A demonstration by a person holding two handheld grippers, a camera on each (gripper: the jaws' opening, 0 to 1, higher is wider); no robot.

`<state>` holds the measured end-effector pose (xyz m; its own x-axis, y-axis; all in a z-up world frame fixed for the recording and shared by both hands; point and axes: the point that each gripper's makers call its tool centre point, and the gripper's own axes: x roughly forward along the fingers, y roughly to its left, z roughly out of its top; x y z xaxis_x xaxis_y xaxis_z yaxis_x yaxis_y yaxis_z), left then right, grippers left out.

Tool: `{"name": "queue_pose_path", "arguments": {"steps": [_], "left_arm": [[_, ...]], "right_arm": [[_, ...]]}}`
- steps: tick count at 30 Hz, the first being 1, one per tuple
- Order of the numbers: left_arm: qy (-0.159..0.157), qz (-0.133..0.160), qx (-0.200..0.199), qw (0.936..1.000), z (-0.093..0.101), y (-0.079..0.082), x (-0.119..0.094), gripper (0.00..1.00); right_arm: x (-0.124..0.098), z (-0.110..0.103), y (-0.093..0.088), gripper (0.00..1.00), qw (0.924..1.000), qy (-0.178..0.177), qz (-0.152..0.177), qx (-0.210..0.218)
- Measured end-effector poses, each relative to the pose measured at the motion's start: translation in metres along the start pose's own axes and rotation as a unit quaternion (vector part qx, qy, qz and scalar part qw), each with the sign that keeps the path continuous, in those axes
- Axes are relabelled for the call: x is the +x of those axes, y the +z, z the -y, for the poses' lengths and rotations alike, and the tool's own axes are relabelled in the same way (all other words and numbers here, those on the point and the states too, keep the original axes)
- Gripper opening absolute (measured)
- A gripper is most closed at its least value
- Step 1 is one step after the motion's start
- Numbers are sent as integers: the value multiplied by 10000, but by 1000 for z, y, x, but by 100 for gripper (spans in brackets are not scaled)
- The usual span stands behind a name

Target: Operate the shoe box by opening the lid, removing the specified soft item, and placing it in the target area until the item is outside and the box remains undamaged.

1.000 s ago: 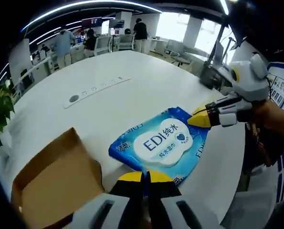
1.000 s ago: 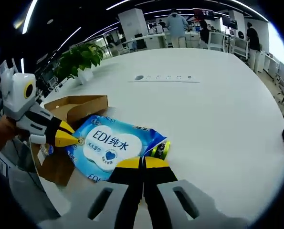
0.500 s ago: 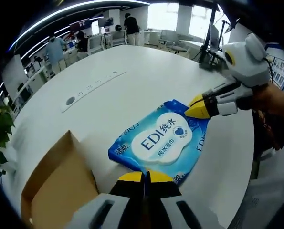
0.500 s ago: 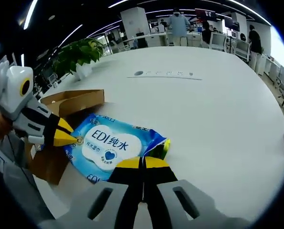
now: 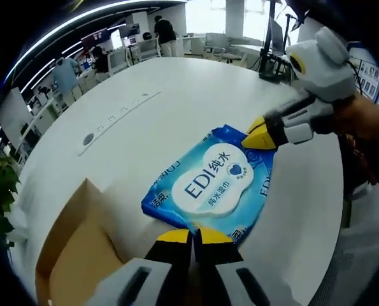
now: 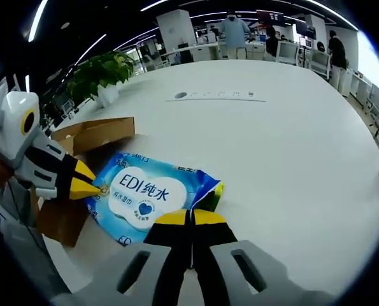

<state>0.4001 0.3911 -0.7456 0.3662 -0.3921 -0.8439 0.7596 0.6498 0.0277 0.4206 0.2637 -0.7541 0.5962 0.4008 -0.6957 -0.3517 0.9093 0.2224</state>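
Both grippers pinch opposite edges of the blue soft pack of wet wipes [image 5: 213, 183]: the left gripper [image 5: 192, 236] has its yellow-tipped jaws closed on the near edge, the right gripper [image 6: 190, 218] closed on the far corner. Over the last second the pack has moved a little further right, away from the open brown cardboard shoe box [image 6: 81, 143], and now sits low over the white table [image 6: 291, 146], beside the box and outside it. My judgement: removal is done, and only setting down and letting go remain.
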Motion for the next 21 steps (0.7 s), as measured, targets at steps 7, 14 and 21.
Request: {"name": "queue_pose_path", "arguments": {"steps": [7,14,21], "left_arm": [[-3,-32,46,10000,1,-2,-3,6],[-8,-14,122,9999,2,-4,-12,11],[-144,199,-26,9997,5,2,-24,18]], "right_arm": [[-2,2,-2,2,9998,-29,-39,-216],[-3,4,-3,7,9994,-49,-73,-343],[-9,-1,1,13,9987,-11,-43,-499]]}}
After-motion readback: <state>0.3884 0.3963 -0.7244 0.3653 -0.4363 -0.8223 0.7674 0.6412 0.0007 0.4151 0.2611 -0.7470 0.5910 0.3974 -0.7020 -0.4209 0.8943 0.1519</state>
